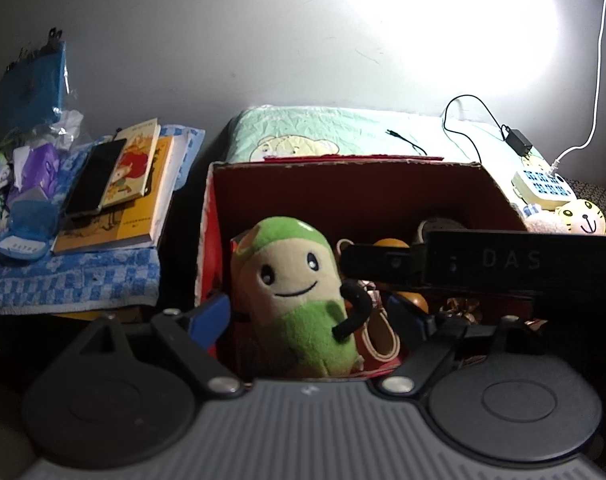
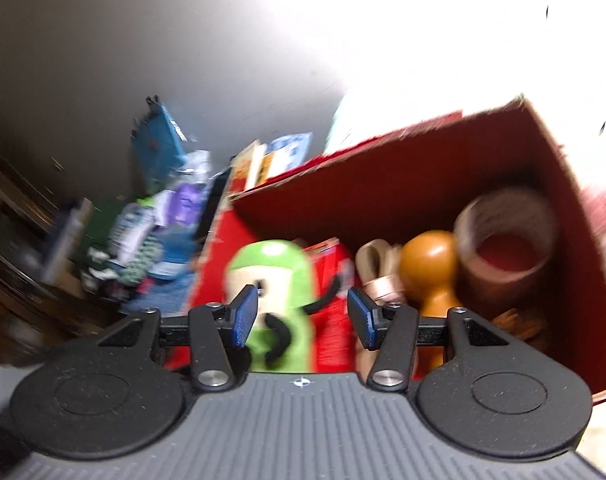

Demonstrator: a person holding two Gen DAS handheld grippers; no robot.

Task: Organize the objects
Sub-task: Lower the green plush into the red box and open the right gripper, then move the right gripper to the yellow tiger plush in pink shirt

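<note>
Two tools, both over the red box (image 1: 383, 188). Left tool (image 1: 317, 314): jaws apart, one green plush toy (image 1: 299, 292) upright between them, pads not pressing it. Right tool (image 2: 303, 318): jaws apart, gripping nothing, same toy (image 2: 275, 276) beyond. Box, frame centre, also holds one orange wooden knob (image 2: 431, 268) and one tape roll (image 2: 507, 240). Upper left: two books (image 1: 143, 184), one phone (image 1: 95, 180) on top, all on one blue checked towel (image 1: 75, 276).
</note>
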